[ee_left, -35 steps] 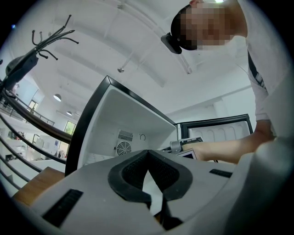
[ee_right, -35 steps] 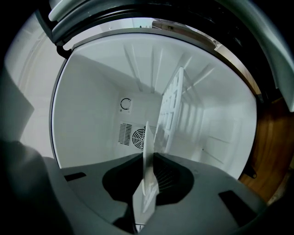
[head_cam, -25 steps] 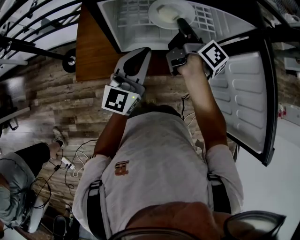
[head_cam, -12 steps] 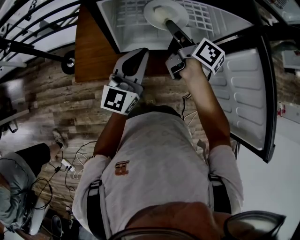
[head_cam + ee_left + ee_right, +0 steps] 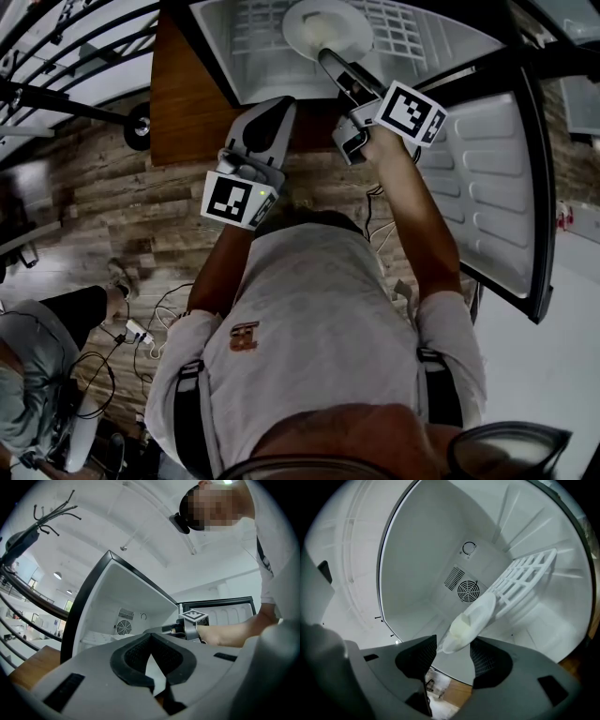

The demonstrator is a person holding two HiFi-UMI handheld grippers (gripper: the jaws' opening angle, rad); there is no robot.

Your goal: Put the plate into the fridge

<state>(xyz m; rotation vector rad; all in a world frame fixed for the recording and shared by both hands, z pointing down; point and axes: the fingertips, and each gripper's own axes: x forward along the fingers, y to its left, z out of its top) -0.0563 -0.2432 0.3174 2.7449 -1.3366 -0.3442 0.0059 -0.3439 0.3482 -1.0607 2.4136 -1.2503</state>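
Note:
The white plate (image 5: 319,26) lies on the wire shelf (image 5: 525,581) inside the open fridge (image 5: 246,56), with a pale lump of food (image 5: 461,624) on it. My right gripper (image 5: 325,58) reaches into the fridge. Its jaws are opening; the plate's (image 5: 476,616) near rim sits between the spread pads (image 5: 419,656) and neither pad touches it. My left gripper (image 5: 272,111) hangs shut and empty just outside the fridge's front edge, left of the right one. In the left gripper view its fingertips (image 5: 151,639) meet, and the right gripper's marker cube (image 5: 193,616) shows beyond them.
The fridge door (image 5: 497,178) stands swung open at the right. A brown wooden top (image 5: 187,94) adjoins the fridge on the left. A fan grille (image 5: 468,591) sits in the fridge's back wall. Cables and another person's legs (image 5: 42,366) are on the plank floor at lower left.
The right gripper carried the plate a little left and deeper into the fridge, then its jaws spread off the rim. The left gripper stayed where it was.

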